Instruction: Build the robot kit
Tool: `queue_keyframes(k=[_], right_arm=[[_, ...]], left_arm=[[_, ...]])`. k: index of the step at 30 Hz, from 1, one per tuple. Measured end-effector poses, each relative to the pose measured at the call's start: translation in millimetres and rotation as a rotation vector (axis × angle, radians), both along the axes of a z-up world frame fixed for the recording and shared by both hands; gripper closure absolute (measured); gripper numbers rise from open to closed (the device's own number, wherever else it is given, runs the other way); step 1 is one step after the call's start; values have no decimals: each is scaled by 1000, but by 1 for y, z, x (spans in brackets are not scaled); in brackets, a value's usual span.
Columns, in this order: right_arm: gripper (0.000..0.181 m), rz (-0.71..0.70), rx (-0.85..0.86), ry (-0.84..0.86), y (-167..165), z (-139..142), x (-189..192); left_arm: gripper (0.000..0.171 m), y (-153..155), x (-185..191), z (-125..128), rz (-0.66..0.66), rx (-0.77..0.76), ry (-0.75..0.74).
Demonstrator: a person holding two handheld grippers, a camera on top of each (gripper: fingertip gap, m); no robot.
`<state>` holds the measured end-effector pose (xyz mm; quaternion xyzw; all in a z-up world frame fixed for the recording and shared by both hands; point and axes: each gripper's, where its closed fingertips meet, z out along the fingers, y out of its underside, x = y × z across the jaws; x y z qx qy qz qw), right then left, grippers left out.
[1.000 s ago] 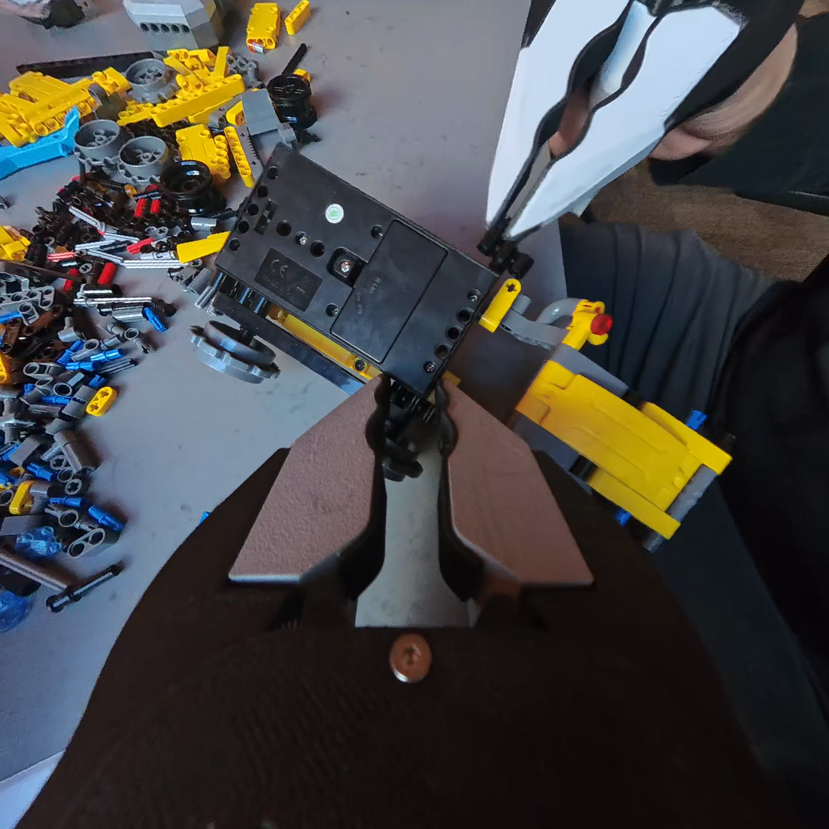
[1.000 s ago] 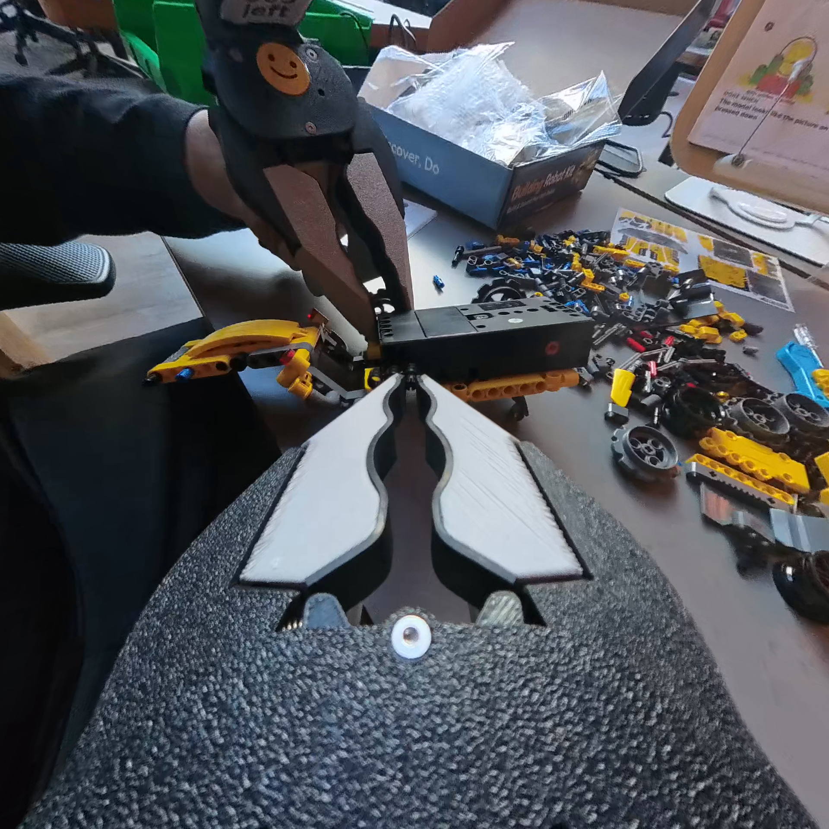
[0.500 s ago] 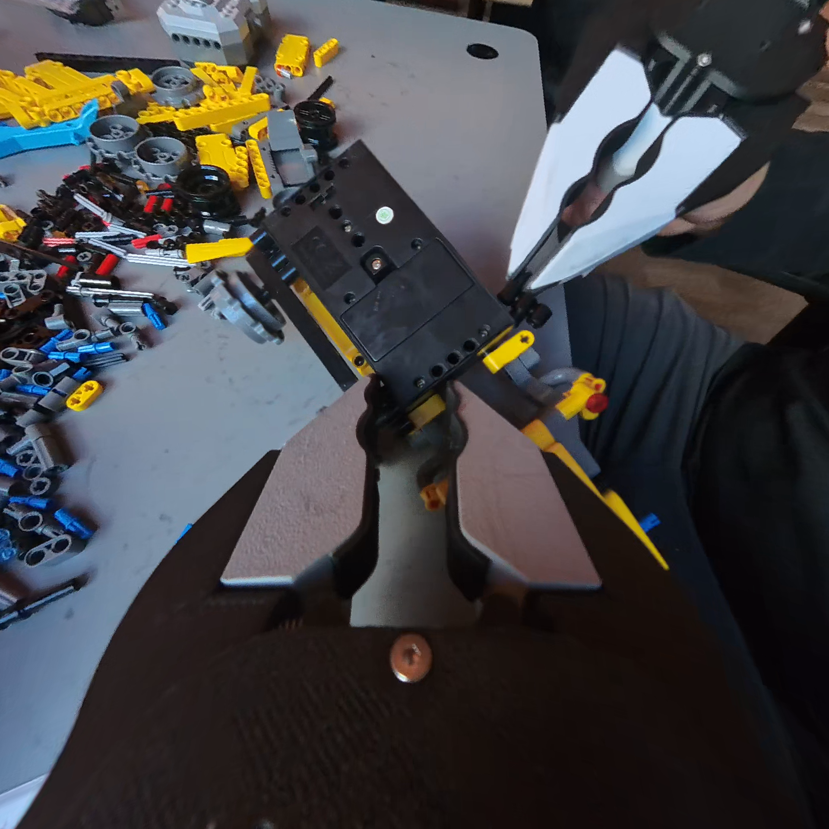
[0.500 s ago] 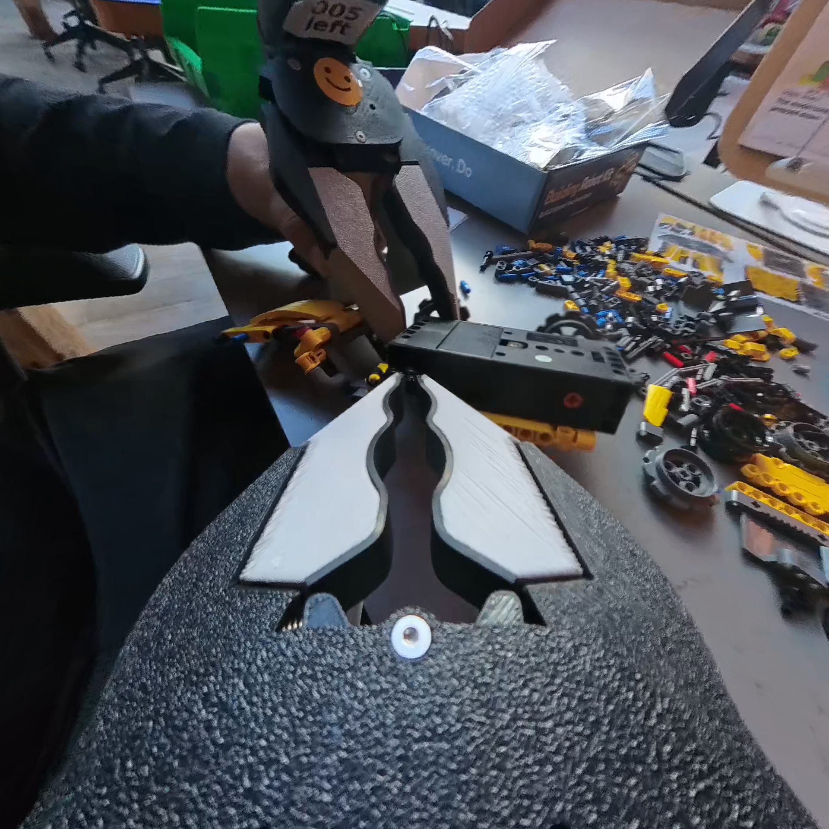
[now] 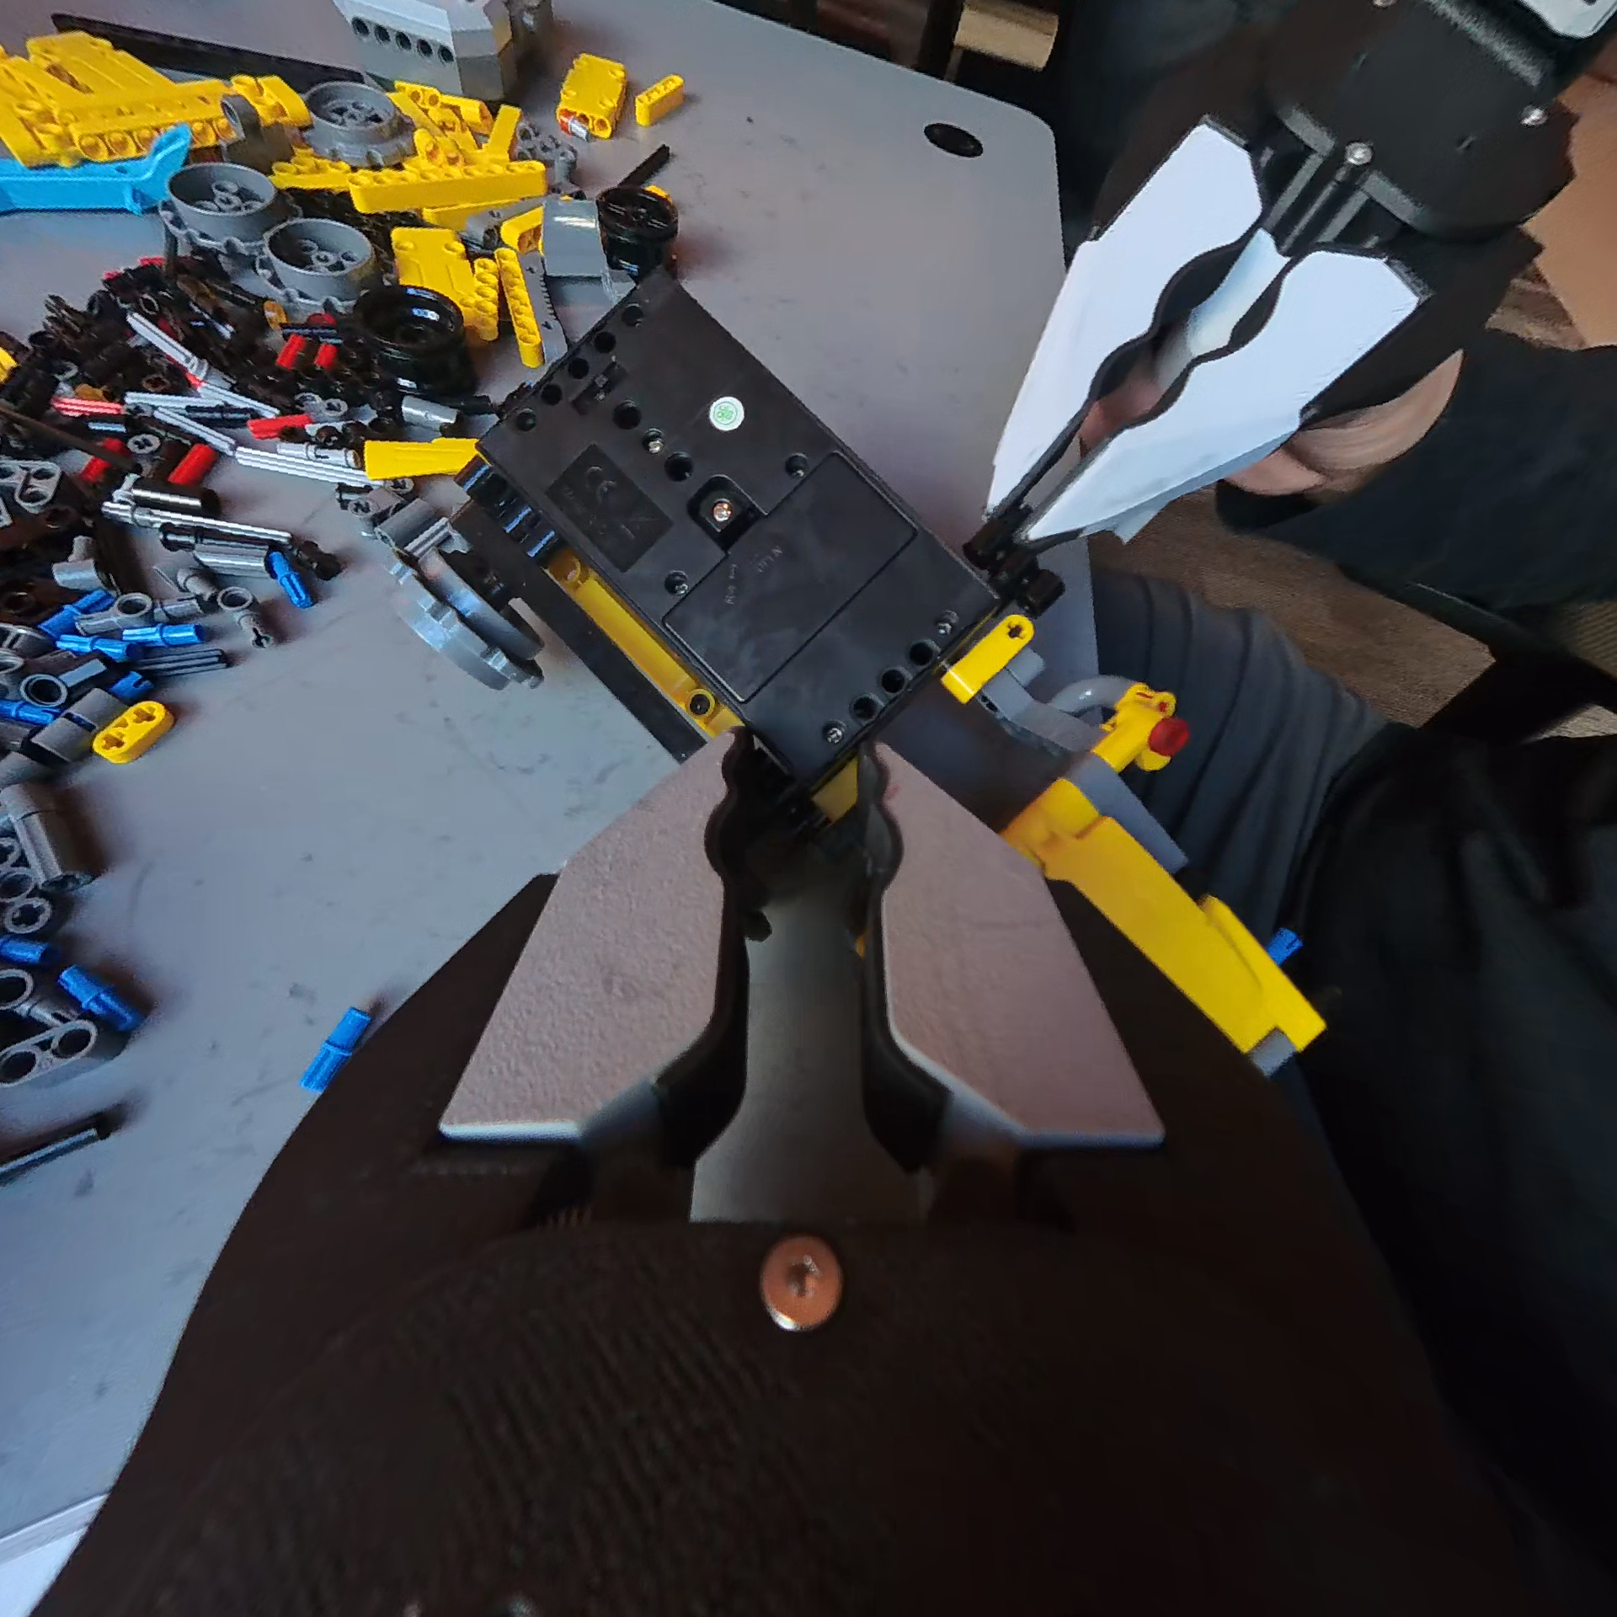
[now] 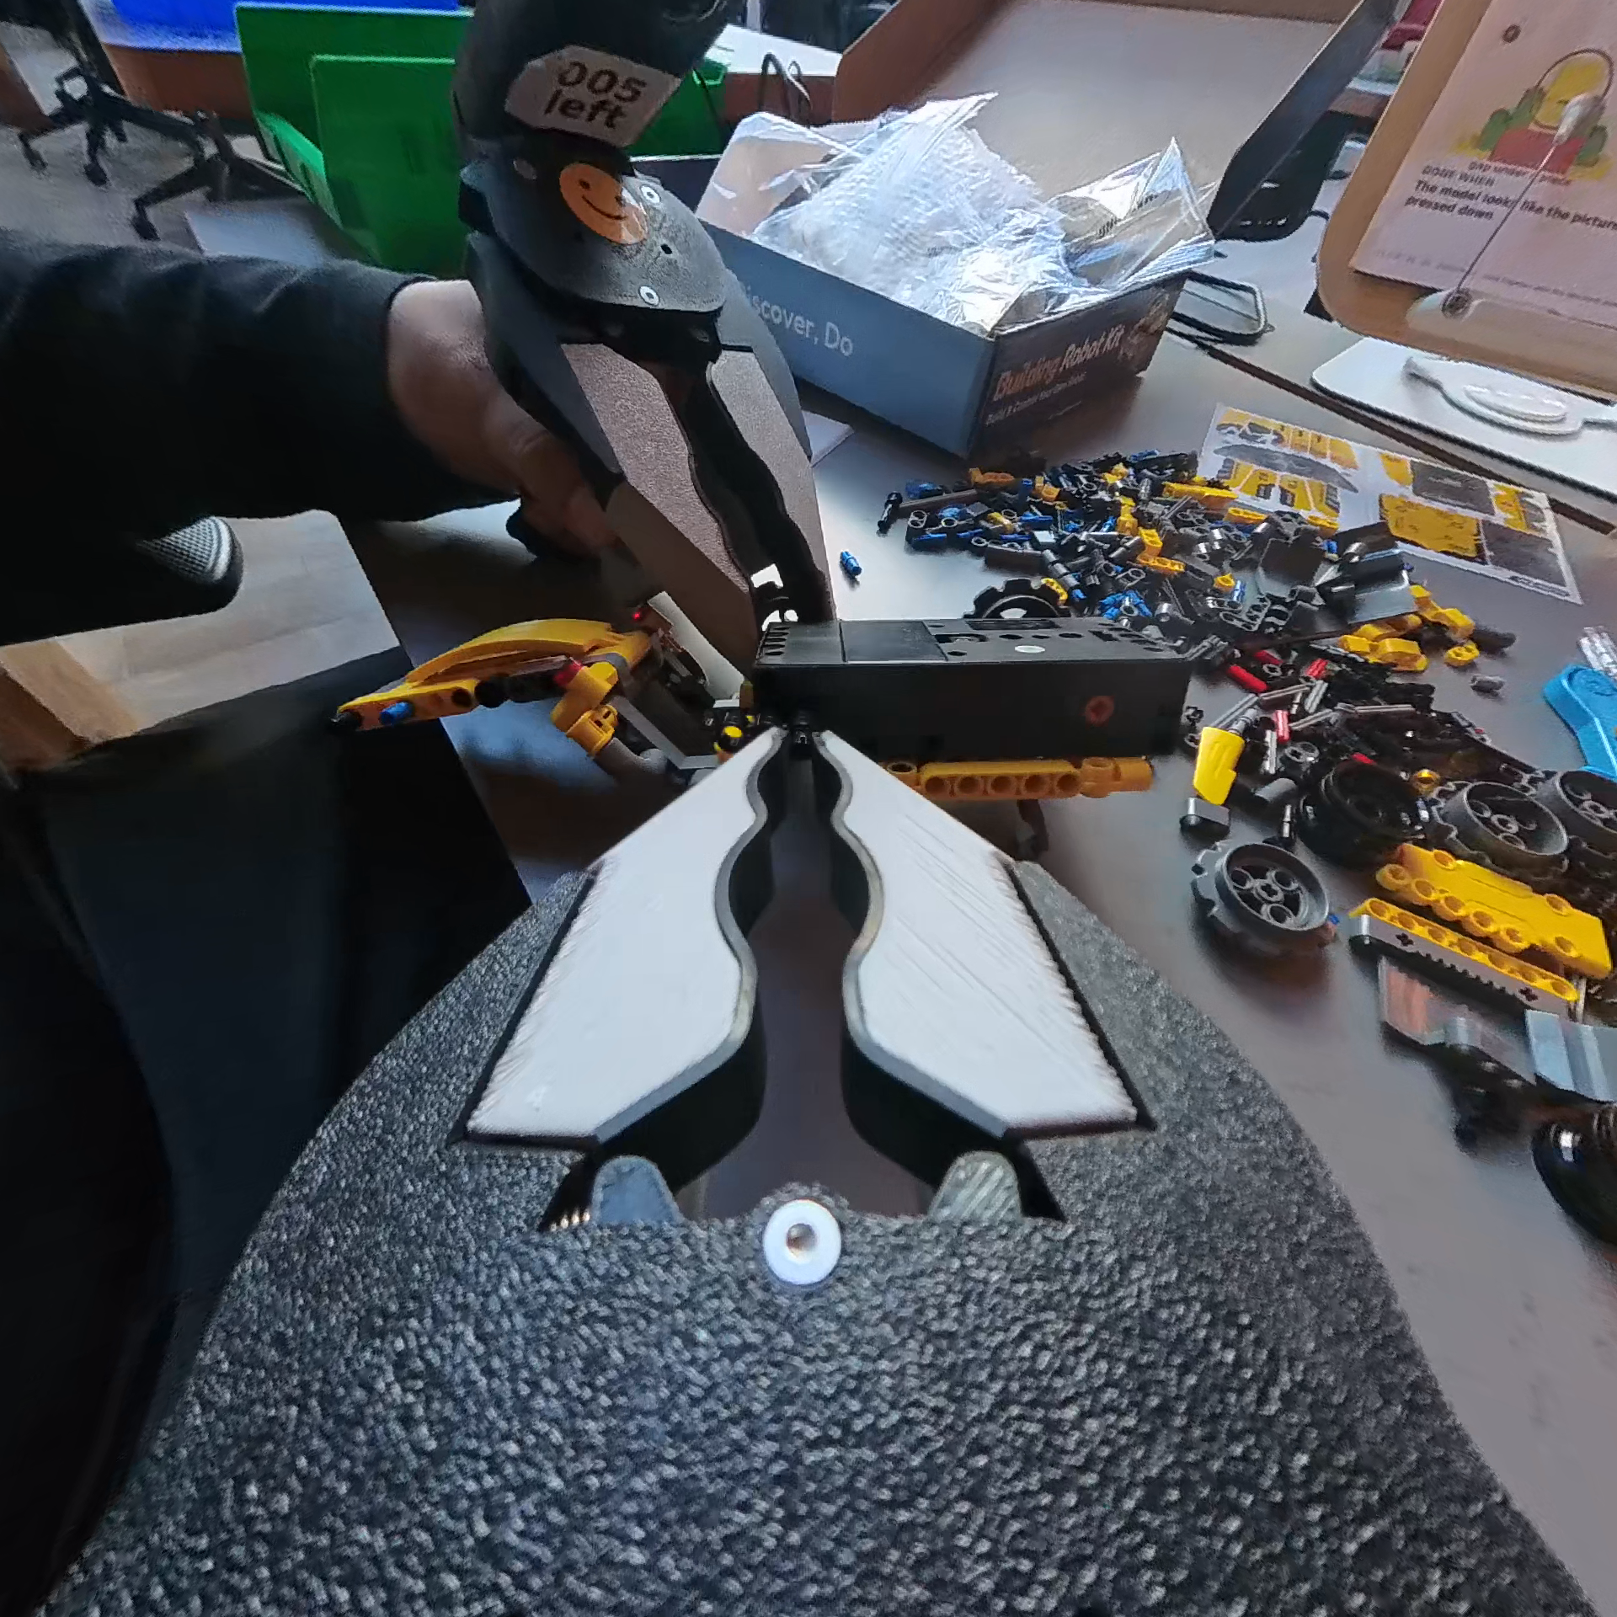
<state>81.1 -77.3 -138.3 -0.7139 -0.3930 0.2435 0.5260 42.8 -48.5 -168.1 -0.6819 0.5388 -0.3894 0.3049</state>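
Clamping the black-and-yellow model (image 5: 735,560), left gripper (image 5: 801,787) grips its near end.

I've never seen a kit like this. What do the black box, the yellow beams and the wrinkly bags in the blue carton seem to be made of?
Black box: apparently hard moulded plastic, matte, with crisp round holes.
Yellow beams: likely the same rigid plastic, glossier, catching light.
Bags: thin clear film, judging by creases and glare.
Carton: probably printed cardboard.
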Motion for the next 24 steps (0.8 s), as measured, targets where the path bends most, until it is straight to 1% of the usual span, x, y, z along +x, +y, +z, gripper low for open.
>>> queue_keyframes(k=[6,13,20,24], right_arm=[[176,-20,20,-21,-1,-2,0],[176,-79,5,83,-2,-4,1],[176,-41,-30,96,-3,-5,1],[176,-32,-43,44,0,-5,2]], left_arm=[[152,0,0,-1,10,24,8],[152,0,1,-1,15,40,11],[152,0,1,-1,17,40,11],[152,1,1,-1,28,41,11]])
